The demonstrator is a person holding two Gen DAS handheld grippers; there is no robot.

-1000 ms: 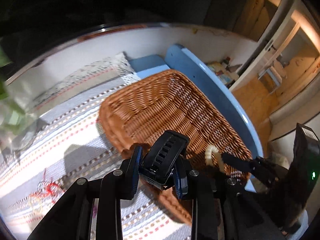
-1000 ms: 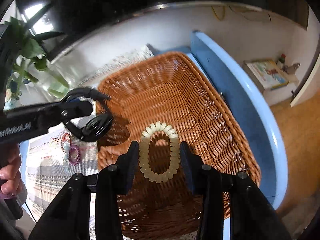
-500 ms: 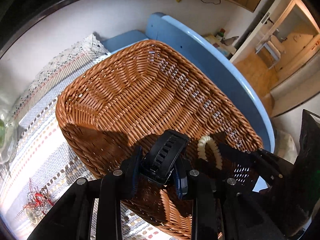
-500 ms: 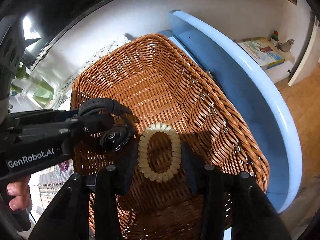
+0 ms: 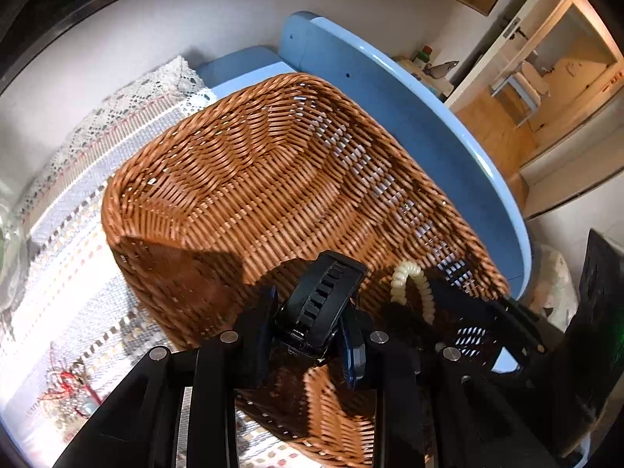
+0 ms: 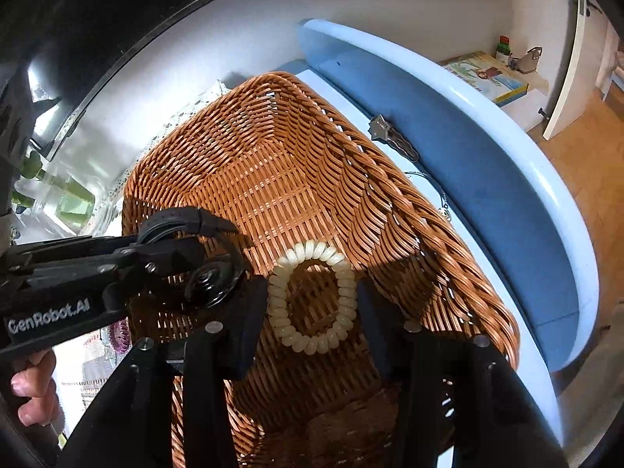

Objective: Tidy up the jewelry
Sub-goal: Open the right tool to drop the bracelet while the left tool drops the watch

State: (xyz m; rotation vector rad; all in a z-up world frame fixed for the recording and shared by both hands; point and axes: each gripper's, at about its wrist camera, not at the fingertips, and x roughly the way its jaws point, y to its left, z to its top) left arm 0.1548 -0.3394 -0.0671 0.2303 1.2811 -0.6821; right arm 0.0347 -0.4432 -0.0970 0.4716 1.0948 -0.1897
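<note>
At the far left of the right wrist view, a hand (image 6: 33,390) grips the handle of the left gripper (image 6: 202,269), which reaches across from the left edge over the near-left part of the wicker basket (image 6: 273,148). Its jaws are clamped on a black wristwatch (image 6: 212,282) — the strap loop rises above the fingers and the round case hangs just below them. In its own view the left gripper (image 5: 310,331) pinches the watch (image 5: 319,300) by the strap band, a sensible hold, since the buckled band gives the pads flat sides to press on. It sits low over the basket's near wall, which reads as ready for a drop inside.

To the right of the watch, the right gripper (image 6: 312,304) points steeply down into the basket. A cream bead bracelet (image 6: 312,296) lies as an open ring between its fingers. The jaws have just been opening; the left finger is against the beads, while a small gap shows on the right side, so the pads no longer seem to press. I judge this a release onto the woven floor, beside the watch rather than on it.

Further right, outside the basket wall, a small metal clip (image 6: 392,138) lies on the blue table (image 6: 507,195), not yet gathered.
</note>
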